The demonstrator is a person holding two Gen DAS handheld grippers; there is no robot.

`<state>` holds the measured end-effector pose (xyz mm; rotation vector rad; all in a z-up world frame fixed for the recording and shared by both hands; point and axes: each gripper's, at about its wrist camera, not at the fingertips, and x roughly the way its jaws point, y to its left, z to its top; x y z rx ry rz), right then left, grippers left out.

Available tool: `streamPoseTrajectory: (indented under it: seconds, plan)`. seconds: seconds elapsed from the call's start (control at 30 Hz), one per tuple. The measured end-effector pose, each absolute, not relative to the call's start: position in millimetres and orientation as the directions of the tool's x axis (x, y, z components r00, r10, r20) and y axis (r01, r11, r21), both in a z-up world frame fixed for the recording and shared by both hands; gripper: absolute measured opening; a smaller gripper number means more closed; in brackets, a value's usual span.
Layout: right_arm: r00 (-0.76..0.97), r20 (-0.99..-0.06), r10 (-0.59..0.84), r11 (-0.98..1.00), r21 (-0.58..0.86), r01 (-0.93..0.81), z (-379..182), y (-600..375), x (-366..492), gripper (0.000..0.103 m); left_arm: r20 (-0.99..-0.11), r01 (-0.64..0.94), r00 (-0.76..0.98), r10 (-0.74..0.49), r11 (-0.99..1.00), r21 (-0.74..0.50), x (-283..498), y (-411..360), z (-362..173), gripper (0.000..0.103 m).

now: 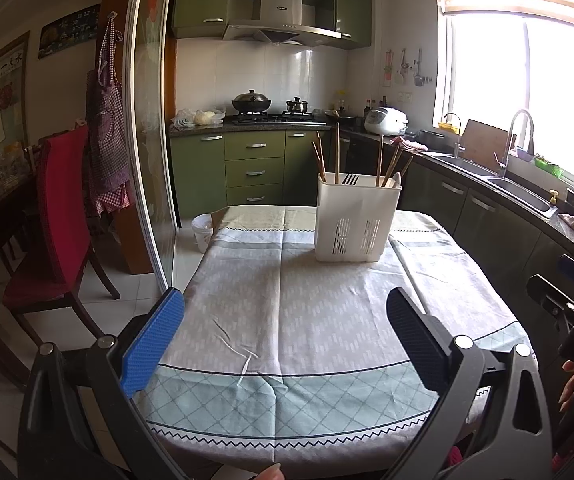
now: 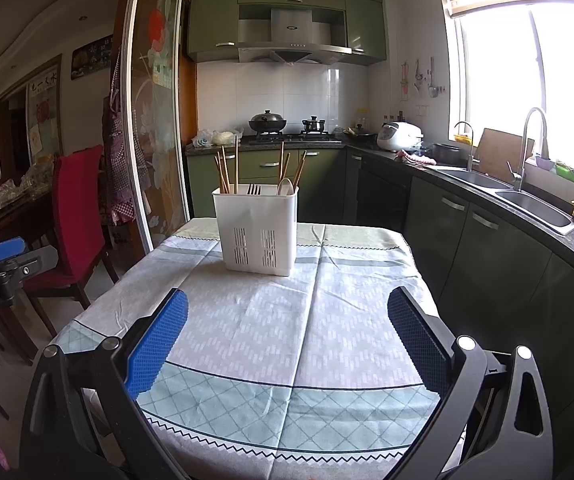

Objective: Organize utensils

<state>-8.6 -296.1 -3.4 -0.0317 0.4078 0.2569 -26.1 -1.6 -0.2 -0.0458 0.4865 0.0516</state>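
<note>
Chopsticks (image 2: 227,170), fork (image 2: 253,189), spoon (image 2: 285,186) stand sorted in caddy (image 2: 257,232); my left gripper (image 1: 287,334) and right gripper (image 2: 287,334) hang back, jaws wide, empty.

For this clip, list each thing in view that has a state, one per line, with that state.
Left gripper: open, empty, above the near part of the table.
Right gripper: open, empty.
Utensil holder: upright on the tablecloth, loaded.
Chopsticks: standing in the holder, leaning.
Fork: in the holder, tines up.
White spoon: in the holder, bowl up.
Wok: on the stove, lid on.
</note>
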Motion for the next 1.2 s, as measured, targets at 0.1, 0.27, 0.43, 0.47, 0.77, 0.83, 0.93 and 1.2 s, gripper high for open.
streamPoseTrajectory:
  seconds: [0.1,0.27,0.43,0.47,0.77,0.83,0.93,1.2]
  plan:
    - [0.886,-0.396,0.240,0.967,0.022,-0.253,-3.4,-295.8,-8.6,0.099,-0.470,-0.061,0.882,0.040,0.998,-0.031,-26.1,-0.8,-0.7,0.096]
    - [0.886,-0.397,0.240,0.967,0.020,-0.253,-3.2,-295.5,-8.6,0.099,-0.470,-0.063,0.882,0.040,0.997,-0.034,-26.1,-0.2,-0.5,0.096]
    - [0.886,-0.398,0.238,0.968,0.019,-0.251,-3.8,-295.7,-8.6,0.099,-0.464,-0.068,0.885,0.048,0.997,-0.027,-27.4,-0.3,-1.7,0.096]
    - [0.885,-0.399,0.239,0.967,0.021,-0.252,-5.0,-295.4,-8.2,0.099,-0.463,-0.068,0.885,0.048,0.997,-0.026,-27.8,-0.1,-1.8,0.096]
    - [0.884,-0.402,0.240,0.967,0.020,-0.254,-7.0,-295.3,-6.5,0.099,-0.464,-0.077,0.884,0.061,0.997,-0.016,-27.5,0.7,-0.3,0.096]
    - [0.884,-0.402,0.240,0.967,0.020,-0.254,-7.5,-295.3,-6.3,0.099,-0.463,-0.083,0.884,0.069,0.996,-0.011,-27.9,0.6,-0.2,0.096]
    - [0.884,-0.402,0.241,0.967,0.020,-0.254,-7.7,-295.3,-6.5,0.099,-0.466,-0.091,0.881,0.079,0.996,-0.003,-27.1,0.5,-0.5,0.096]
    - [0.882,-0.406,0.240,0.967,0.021,-0.253,-9.8,-296.1,-4.1,0.099,-0.488,-0.051,0.872,0.038,0.999,-0.014,-21.6,-0.1,-2.8,0.096]
